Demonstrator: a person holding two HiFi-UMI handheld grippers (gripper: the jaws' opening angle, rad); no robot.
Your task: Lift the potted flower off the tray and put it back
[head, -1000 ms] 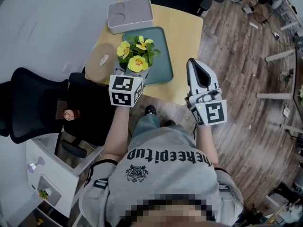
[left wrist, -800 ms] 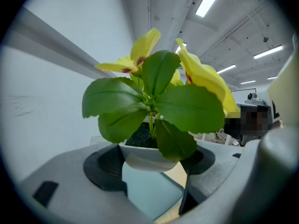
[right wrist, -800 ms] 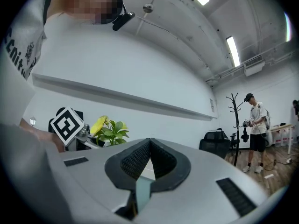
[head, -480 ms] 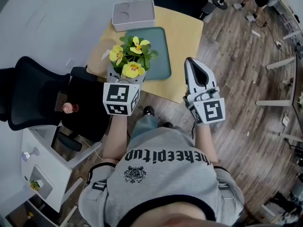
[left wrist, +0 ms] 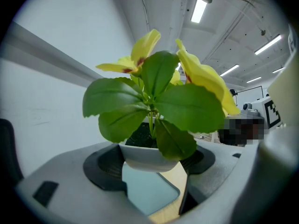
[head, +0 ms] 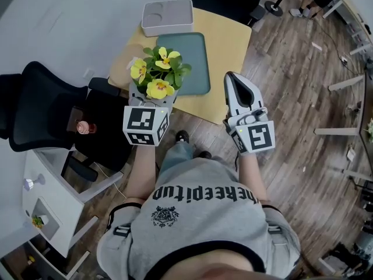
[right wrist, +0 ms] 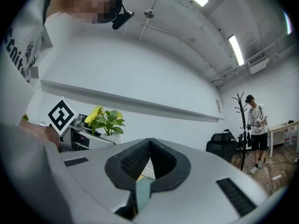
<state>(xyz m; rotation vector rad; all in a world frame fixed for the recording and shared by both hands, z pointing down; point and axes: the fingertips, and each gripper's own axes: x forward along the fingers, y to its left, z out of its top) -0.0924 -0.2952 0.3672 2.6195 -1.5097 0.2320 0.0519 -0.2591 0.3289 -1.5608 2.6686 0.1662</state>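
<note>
Left tongs (head: 152,100): clamped on the white pot of the potted flower (head: 155,74). In the left gripper view, both dark pads (left wrist: 100,164) bear against the sides of the pot, and the flower stands upright between them, with yellow blooms and broad green leaves above the rim.

Potted flower: held in the air, off the tray (head: 195,57). In the left gripper view, the teal tray surface shows below the base of the pot with open space between them. In the head view, the plant sits over the tray's near left corner and the adjoining worktop (head: 230,34).

Tray: lies flat on the wooden worktop. A white moulded box (head: 168,16) lies just beyond its far edge.

Right tongs (head: 238,86): closed together, with nothing between them. The right gripper view shows the ribbed pads (right wrist: 140,160) meeting at the tip. They are held to the right of the tray, at the near edge of the worktop, well apart from the flower.

Surroundings: a black chair (head: 41,109) stands to the left of the worktop, and the floor (head: 303,98) is of wood planks.
</note>
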